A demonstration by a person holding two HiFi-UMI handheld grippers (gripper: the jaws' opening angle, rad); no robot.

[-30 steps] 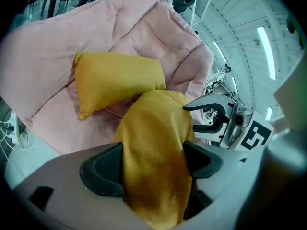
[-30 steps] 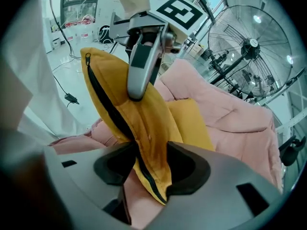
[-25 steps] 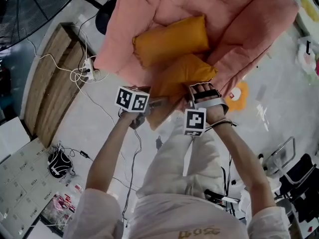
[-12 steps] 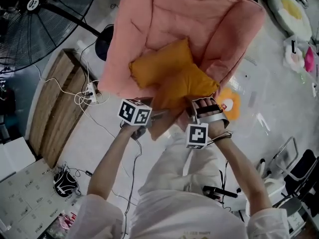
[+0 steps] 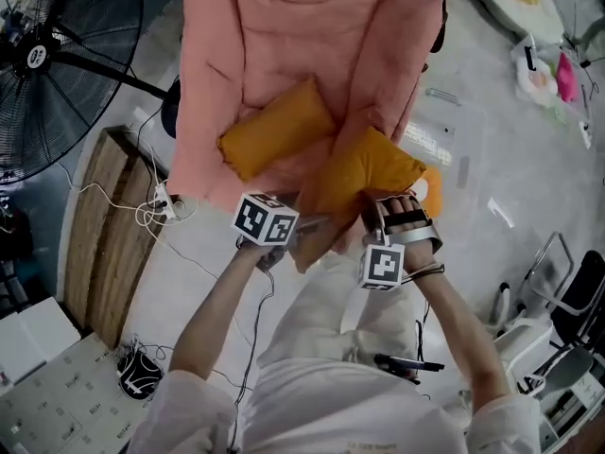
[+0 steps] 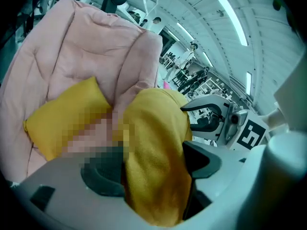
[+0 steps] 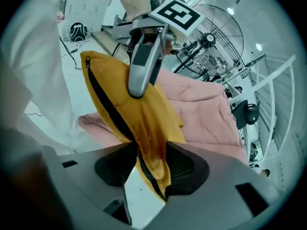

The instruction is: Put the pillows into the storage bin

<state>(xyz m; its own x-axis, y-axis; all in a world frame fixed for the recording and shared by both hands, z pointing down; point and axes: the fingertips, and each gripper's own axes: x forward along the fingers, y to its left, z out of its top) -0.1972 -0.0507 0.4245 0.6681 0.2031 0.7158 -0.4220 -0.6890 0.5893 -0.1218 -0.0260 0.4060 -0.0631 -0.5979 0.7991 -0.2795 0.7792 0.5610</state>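
L gripper: jaws fairly wide, clamped on a thick bunched fold of the orange pillow; fabric fills the gap, both pads press in. R gripper: jaws narrower, pinching the same pillow's thin edge beside the zipper. So one pillow, two grips, held up off the pink padded chair, its near end over the chair's front edge and the person's lap. 2nd orange pillow lies loose on the chair seat, just beside the held one; can't tell if they touch.

Clear bin on the floor just R of the chair, partly hidden behind the pillow. Prob. the storage bin, not certain; its opening is hard to read.

Risks, my read:
- R grip is on the seam only. Thin bite, slick fabric, so the edge could pull out if the pillow swings or the two grippers move apart. The pillow would then hang from L alone and twist.
- L holds soft bulk. Stuffing can squeeze out from between the pads, and the grip goes slack w/o warning.
- The carry goes R across the chair arm, and a trailing corner could snag on it.
- The bin's clear walls make its rim hard to judge, so the pillow could land on the rim or the floor.
- Cables on the floor at L; a foot hazard if the person steps that way.
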